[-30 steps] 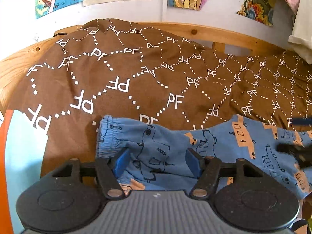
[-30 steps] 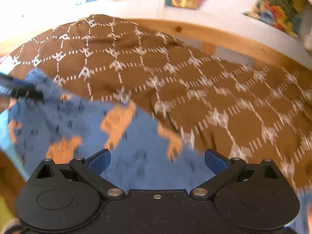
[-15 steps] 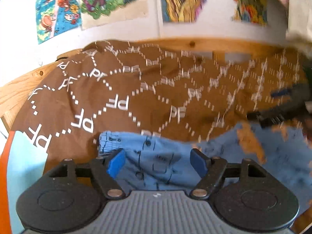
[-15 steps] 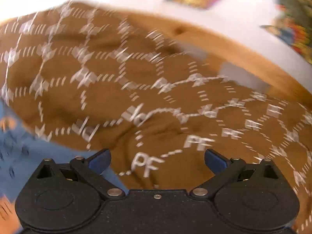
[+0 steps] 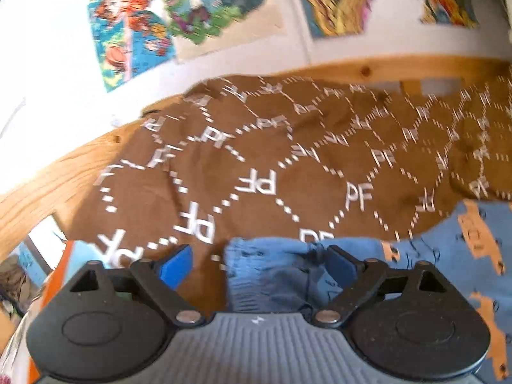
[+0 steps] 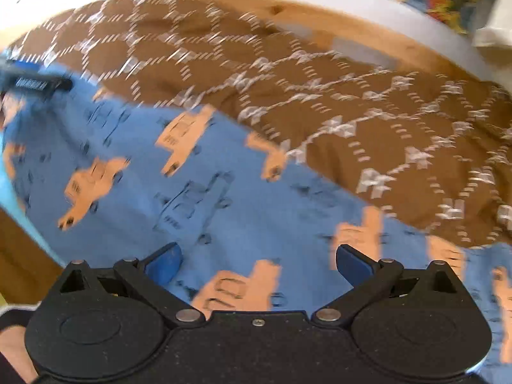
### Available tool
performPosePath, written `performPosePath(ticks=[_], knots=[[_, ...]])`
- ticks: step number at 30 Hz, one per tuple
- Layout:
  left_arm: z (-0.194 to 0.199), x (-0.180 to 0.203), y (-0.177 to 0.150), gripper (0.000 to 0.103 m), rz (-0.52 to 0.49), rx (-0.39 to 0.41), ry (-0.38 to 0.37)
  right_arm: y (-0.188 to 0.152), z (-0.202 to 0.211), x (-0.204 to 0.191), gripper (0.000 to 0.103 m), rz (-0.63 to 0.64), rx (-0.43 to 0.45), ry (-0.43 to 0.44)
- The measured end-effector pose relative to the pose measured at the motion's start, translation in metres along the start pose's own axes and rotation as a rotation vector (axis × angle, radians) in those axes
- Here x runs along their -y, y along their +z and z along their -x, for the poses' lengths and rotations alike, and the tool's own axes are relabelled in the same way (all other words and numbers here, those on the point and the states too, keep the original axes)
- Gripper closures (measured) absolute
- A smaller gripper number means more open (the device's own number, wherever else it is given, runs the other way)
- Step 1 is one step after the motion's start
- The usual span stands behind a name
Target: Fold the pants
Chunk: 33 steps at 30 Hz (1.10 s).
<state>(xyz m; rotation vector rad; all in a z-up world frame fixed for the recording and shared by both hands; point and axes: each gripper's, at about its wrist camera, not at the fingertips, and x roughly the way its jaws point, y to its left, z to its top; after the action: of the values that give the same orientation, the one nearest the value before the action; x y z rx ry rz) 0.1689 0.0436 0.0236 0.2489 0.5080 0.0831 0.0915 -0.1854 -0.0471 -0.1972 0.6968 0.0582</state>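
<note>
White wall (image 5: 64, 48) rises behind a bed with a pale wood frame (image 5: 48, 185), and bright posters (image 5: 153, 22) hang along it. On the bed lies a brown blanket (image 5: 288, 166) printed with white dotted hexagons and "PF" letters; it covers most of the bed in both views. At the far left of the left wrist view, past the blanket's edge, a strip of light blue and orange bedding (image 5: 68, 256) shows.

Across the near edge of the blanket lie the pants (image 6: 198, 192), blue with orange and outlined vehicle prints. Their gathered waistband end (image 5: 272, 265) sits at the left, directly in front of the left tool (image 5: 259, 264). That tool is spread wide: its left blue pad is over bare blanket, its right pad is against the bunched waistband cloth, and nothing is pinched between them. From there the pants run rightward along the bed, wrinkled near the waistband and flatter further on.

In the right wrist view the left tool appears as a dark blurred shape at the upper left edge, over the far end of the pants. The right tool (image 6: 257, 264) hangs low over the leg cloth, also spread wide with fabric visible between its blue pads and no grip on it. Both views are smeared by motion blur.
</note>
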Motion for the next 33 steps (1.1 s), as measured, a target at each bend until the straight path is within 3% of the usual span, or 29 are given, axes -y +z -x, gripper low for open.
performPosePath(ticks=[2, 6, 8, 10, 13, 14, 17, 20, 26, 30, 33], knots=[[0.013, -0.004, 0.002, 0.003, 0.044, 0.019, -0.028, -0.002, 0.017, 0.002, 0.001, 0.017, 0.051, -0.045], [0.037, 0.003, 0.001, 0.000, 0.086, 0.020, -0.144, -0.015, 0.039, 0.004, 0.001, 0.041, 0.084, -0.038], [0.041, 0.022, -0.004, 0.000, 0.030, -0.005, -0.189, -0.028, 0.044, 0.005, 0.001, 0.040, 0.071, -0.059], [0.041, 0.051, -0.013, 0.000, -0.090, -0.051, -0.209, -0.043, 0.041, 0.011, 0.001, 0.005, 0.011, -0.074], [0.027, 0.098, -0.039, 0.001, -0.342, -0.197, -0.159, -0.063, 0.035, 0.030, 0.001, -0.104, -0.080, -0.066], [0.026, 0.105, -0.046, 0.001, -0.383, -0.199, -0.133, -0.067, 0.038, 0.037, 0.001, -0.136, -0.080, -0.064], [0.040, 0.107, -0.044, 0.001, -0.407, -0.142, -0.133, -0.073, 0.055, 0.049, 0.001, -0.156, -0.038, -0.093], [0.049, 0.112, -0.029, 0.001, -0.366, -0.129, -0.177, -0.081, 0.076, 0.070, 0.001, -0.223, 0.023, -0.137], [0.058, 0.185, 0.014, 0.000, -0.364, -0.029, -0.431, -0.105, 0.110, 0.138, 0.001, -0.432, 0.103, -0.262], [0.059, 0.263, 0.045, 0.000, -0.371, 0.025, -0.662, -0.123, 0.118, 0.180, 0.001, -0.585, 0.121, -0.278], [0.052, 0.321, 0.068, 0.000, -0.382, 0.032, -0.817, -0.133, 0.121, 0.198, 0.001, -0.665, 0.143, -0.235]])
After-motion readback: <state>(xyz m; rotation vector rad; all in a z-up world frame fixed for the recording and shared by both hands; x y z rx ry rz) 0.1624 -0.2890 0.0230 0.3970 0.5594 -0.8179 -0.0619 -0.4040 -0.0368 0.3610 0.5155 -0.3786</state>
